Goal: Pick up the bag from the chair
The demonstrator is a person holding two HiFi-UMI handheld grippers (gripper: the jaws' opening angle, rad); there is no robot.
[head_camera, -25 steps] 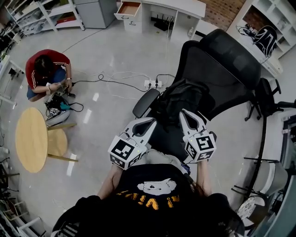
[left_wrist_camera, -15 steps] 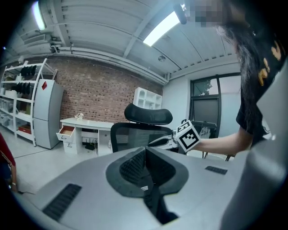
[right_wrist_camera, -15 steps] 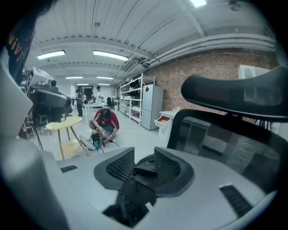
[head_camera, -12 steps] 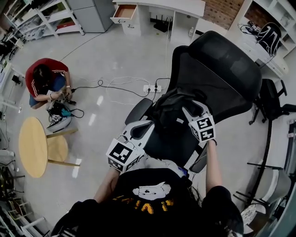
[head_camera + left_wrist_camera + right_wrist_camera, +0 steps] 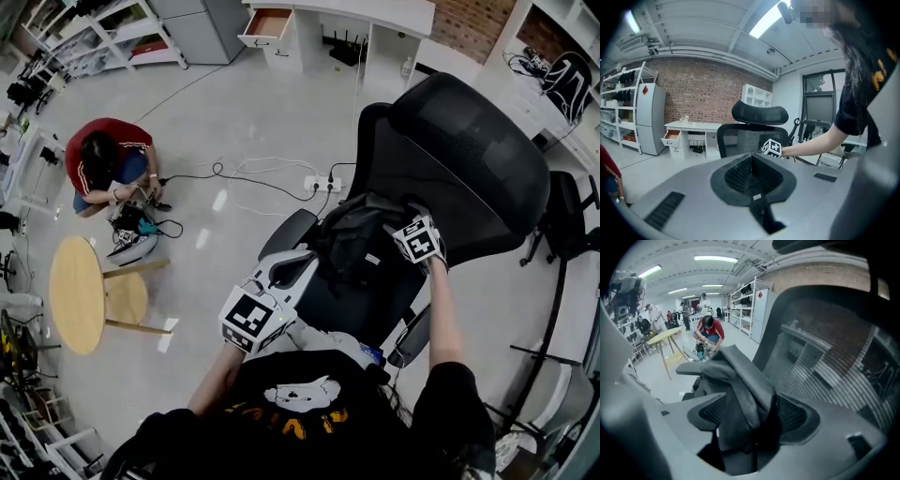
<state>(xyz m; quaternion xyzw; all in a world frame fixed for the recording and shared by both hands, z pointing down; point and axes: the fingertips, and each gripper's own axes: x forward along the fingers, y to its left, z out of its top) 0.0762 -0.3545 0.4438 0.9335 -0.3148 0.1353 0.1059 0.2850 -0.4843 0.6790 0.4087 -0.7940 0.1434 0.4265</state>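
A black bag (image 5: 356, 248) slumps on the seat of a black mesh office chair (image 5: 469, 159). My right gripper (image 5: 403, 220) reaches over the bag's top, against the backrest. In the right gripper view the right gripper (image 5: 750, 423) is shut on a fold of the bag (image 5: 740, 376), and grey-black fabric fills the space between its pads. My left gripper (image 5: 295, 264) hovers by the chair's left armrest (image 5: 291, 230), apart from the bag. The left gripper (image 5: 751, 176) is shut with nothing in it and faces the chair (image 5: 752, 136).
A person in red (image 5: 103, 159) crouches on the floor at the left beside a round wooden table (image 5: 75, 295). A power strip with cables (image 5: 319, 183) lies behind the chair. A white desk with an open drawer (image 5: 272, 23) stands at the back, and another black chair (image 5: 567, 216) at the right.
My right gripper has moved from the seat's front up to the bag's top near the backrest and taken hold of it. The left gripper has stayed low by the armrest.
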